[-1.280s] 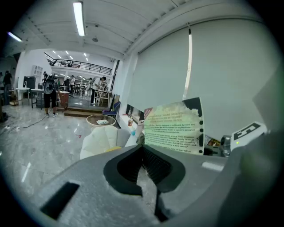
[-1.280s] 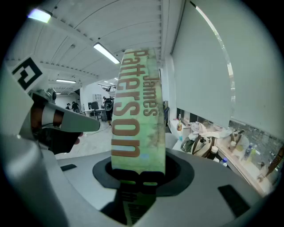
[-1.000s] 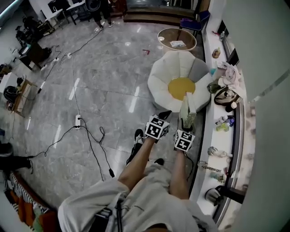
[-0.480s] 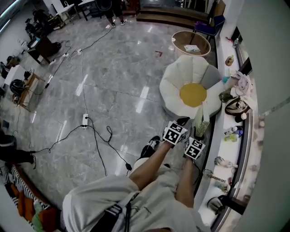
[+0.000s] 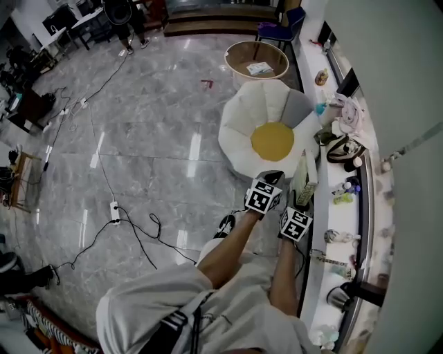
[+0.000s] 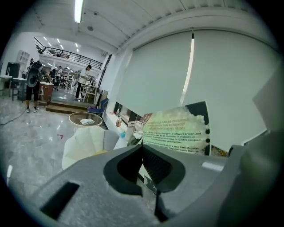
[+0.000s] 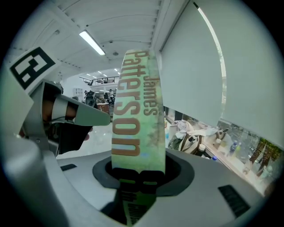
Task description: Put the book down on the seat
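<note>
The book (image 5: 302,181), pale green with "James Patterson" on its spine (image 7: 137,115), stands upright in my right gripper (image 5: 301,200), which is shut on its lower end (image 7: 137,177). It hangs over the near right edge of the seat (image 5: 272,140), a white petal-shaped floor chair with a yellow middle. My left gripper (image 5: 271,178) is just left of the book and apart from it. Its jaws are shut with nothing between them (image 6: 143,153). The left gripper view shows the book's back cover (image 6: 177,133) and the seat (image 6: 84,142) beyond.
A round wooden side table (image 5: 257,61) with a paper on it stands behind the seat. The window ledge (image 5: 360,207) on the right is crowded with bags, bottles and a kettle (image 5: 339,296). Cables and a power strip (image 5: 114,207) lie on the marble floor. A person (image 5: 121,17) stands far back.
The head camera swung right, then back left. The book stays upright in the right gripper at the seat's near right edge, with the left gripper still beside it.
</note>
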### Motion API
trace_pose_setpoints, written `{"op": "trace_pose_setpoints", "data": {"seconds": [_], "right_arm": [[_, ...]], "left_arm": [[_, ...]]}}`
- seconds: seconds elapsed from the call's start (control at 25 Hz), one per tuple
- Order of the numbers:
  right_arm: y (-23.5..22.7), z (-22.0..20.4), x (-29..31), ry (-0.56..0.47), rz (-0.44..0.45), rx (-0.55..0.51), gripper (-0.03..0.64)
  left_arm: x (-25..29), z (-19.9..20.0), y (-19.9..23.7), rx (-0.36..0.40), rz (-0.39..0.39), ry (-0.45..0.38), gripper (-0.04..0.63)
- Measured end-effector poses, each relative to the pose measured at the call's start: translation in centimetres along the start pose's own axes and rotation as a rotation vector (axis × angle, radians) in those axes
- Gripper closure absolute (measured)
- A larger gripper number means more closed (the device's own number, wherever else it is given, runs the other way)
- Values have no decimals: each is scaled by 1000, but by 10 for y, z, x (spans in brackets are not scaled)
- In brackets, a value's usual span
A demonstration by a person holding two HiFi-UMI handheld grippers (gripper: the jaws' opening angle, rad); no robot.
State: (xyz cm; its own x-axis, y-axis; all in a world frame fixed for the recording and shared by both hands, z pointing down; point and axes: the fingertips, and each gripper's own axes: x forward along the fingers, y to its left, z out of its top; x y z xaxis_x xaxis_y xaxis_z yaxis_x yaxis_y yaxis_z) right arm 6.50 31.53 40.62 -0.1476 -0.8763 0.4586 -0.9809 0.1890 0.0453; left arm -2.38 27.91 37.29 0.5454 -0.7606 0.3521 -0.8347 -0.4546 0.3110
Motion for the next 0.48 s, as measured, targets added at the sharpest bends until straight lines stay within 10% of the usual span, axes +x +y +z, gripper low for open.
{"op": "trace_pose_setpoints", "data": {"seconds": [0.48], "right_arm": [[39, 2, 39, 20, -77, 128, 459]], "left_arm": [[24, 12, 41, 65, -170, 68, 586]]}}
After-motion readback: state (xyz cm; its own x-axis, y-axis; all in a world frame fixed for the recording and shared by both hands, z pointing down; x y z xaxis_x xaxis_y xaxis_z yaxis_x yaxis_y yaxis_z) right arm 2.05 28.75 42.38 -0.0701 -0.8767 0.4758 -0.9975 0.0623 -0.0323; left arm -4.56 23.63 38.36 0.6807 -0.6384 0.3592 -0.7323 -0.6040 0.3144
